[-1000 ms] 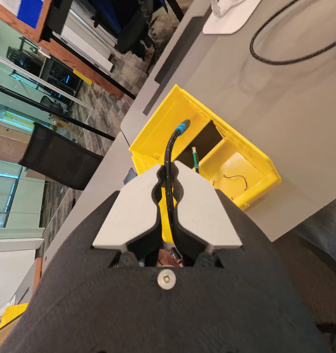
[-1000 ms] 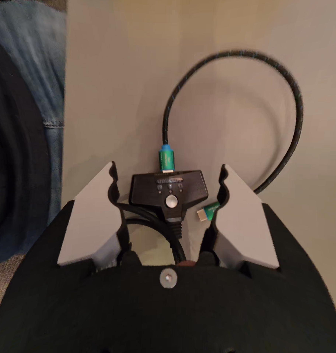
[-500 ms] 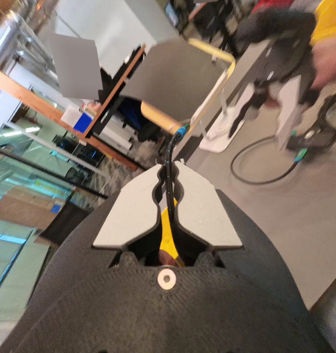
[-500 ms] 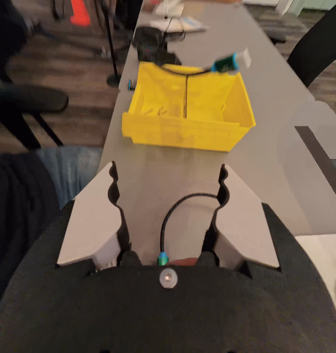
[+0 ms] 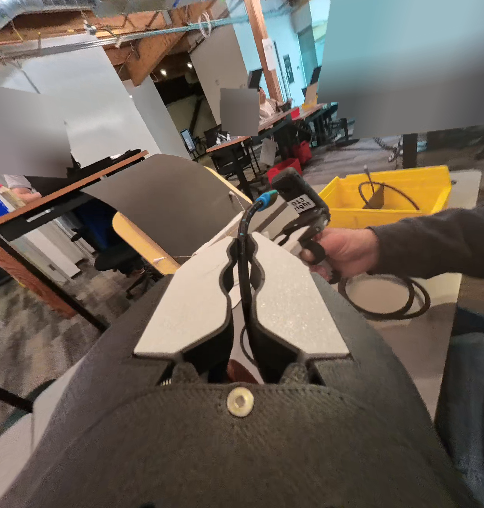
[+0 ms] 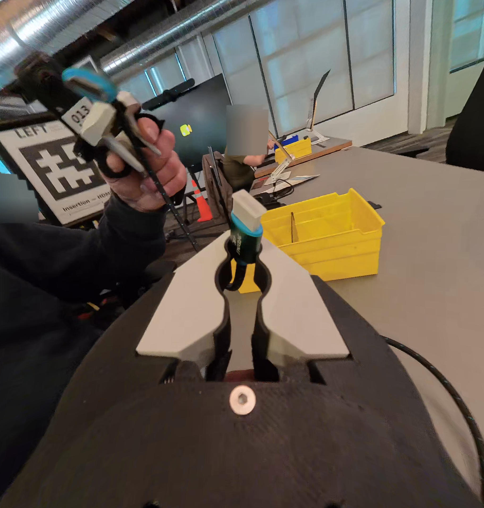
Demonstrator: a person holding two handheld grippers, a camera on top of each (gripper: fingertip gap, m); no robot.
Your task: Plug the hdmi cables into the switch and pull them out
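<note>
open office behind; grey table (image 6: 400, 192) carries a yellow bin (image 6: 331, 236). left gripper (image 5: 242, 242) fingers pinch a braided hdmi cable (image 5: 242, 264) below its plug; right gripper (image 6: 243, 247) fingers clamp another plug's (image 6: 245, 242) rigid shell. cord looks light and floppy; better gripped at the shell
</note>
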